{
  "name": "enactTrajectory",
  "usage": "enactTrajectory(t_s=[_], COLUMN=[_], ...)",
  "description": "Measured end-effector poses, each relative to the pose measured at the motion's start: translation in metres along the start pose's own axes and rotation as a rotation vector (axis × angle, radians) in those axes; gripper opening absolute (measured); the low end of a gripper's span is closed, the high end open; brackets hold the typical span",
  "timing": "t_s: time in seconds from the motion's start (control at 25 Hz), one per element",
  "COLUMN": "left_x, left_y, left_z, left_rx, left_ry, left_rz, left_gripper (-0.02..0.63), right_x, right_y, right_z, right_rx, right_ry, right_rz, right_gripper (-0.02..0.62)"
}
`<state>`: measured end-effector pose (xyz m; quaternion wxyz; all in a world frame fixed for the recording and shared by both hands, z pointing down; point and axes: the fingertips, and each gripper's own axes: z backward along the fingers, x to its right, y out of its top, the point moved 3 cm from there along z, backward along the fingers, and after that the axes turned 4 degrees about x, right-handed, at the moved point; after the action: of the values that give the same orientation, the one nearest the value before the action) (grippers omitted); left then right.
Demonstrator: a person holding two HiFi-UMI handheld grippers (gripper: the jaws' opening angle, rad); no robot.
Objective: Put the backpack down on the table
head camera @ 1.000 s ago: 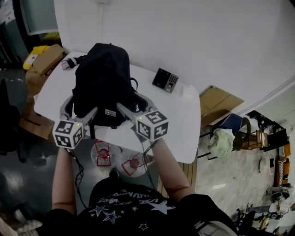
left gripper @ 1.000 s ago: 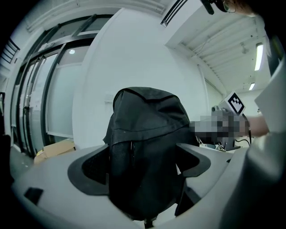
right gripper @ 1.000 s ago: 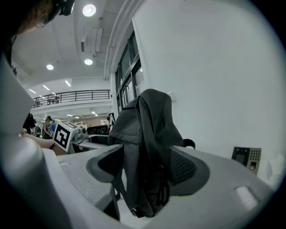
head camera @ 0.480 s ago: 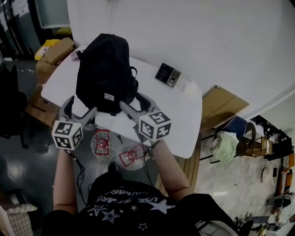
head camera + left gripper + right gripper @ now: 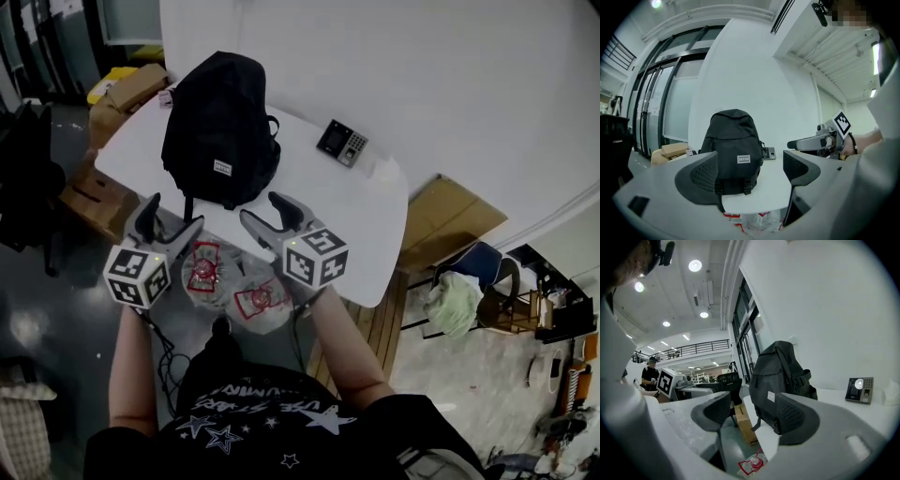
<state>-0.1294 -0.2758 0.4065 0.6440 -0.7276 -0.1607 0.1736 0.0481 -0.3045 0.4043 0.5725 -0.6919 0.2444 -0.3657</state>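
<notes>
The black backpack (image 5: 221,127) stands upright on the white table (image 5: 319,202), near its left end, with a small white label facing me. In the left gripper view the backpack (image 5: 734,150) fills the middle beyond the jaws; in the right gripper view the backpack (image 5: 778,380) stands to the right of centre. My left gripper (image 5: 166,217) hangs open off the table's near edge, apart from the bag. My right gripper (image 5: 263,213) is also open, at the table's near edge just right of the bag, holding nothing.
A dark keypad device (image 5: 340,143) and a small white object (image 5: 384,171) lie on the table's right part. Cardboard boxes (image 5: 131,89) sit beyond the left end. A clear bag with red print (image 5: 234,286) lies on the floor under the near edge.
Both grippers have let go of the backpack and drawn back toward me. The bag now stands free on the table, farther from the grippers than before.
</notes>
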Motion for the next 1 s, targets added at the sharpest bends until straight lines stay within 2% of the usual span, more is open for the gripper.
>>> enactTrajectory(t_s=[0.2,0.28,0.4,0.44,0.48,0.52,0.6,0.64,0.68,0.84,1.0], left_x=[0.035,0.050,0.068,0.072,0.075,0.078,0.084,0.087,0.089,0.093,0.093], left_y=[-0.007,-0.013,-0.021,-0.023,-0.025,-0.026,-0.032,-0.035,-0.038,-0.051,-0.062], left_z=[0.033,0.046,0.064,0.069,0.074,0.078,0.085,0.088,0.091,0.100,0.105], left_rx=[-0.013,-0.033,-0.049,-0.047,-0.044,-0.042,-0.057,-0.070,-0.083,-0.109,-0.110], left_ry=[-0.018,-0.042,-0.053,-0.047,-0.039,-0.033,-0.033,-0.037,-0.041,-0.038,-0.030], left_rz=[0.020,0.027,0.031,0.036,0.043,0.051,0.067,0.074,0.081,0.109,0.133], left_gripper=[0.436,0.436,0.434,0.422,0.357,0.331,0.320,0.275,0.258,0.239,0.239], right_x=[-0.024,-0.033,-0.049,-0.053,-0.056,-0.058,-0.061,-0.062,-0.062,-0.067,-0.075], right_y=[-0.007,-0.010,-0.016,-0.018,-0.020,-0.022,-0.026,-0.028,-0.029,-0.038,-0.063], right_z=[0.028,0.038,0.049,0.052,0.055,0.058,0.062,0.064,0.066,0.074,0.080], right_rx=[0.002,0.011,0.015,0.011,0.007,0.002,-0.006,-0.008,-0.009,-0.011,-0.070], right_ry=[0.034,0.044,0.076,0.084,0.090,0.093,0.094,0.091,0.088,0.093,0.083], right_rz=[0.003,0.002,0.002,0.005,0.008,0.010,0.006,0.003,-0.002,-0.022,0.031], right_gripper=[0.299,0.234,0.227,0.217,0.195,0.182,0.161,0.130,0.108,0.091,0.089])
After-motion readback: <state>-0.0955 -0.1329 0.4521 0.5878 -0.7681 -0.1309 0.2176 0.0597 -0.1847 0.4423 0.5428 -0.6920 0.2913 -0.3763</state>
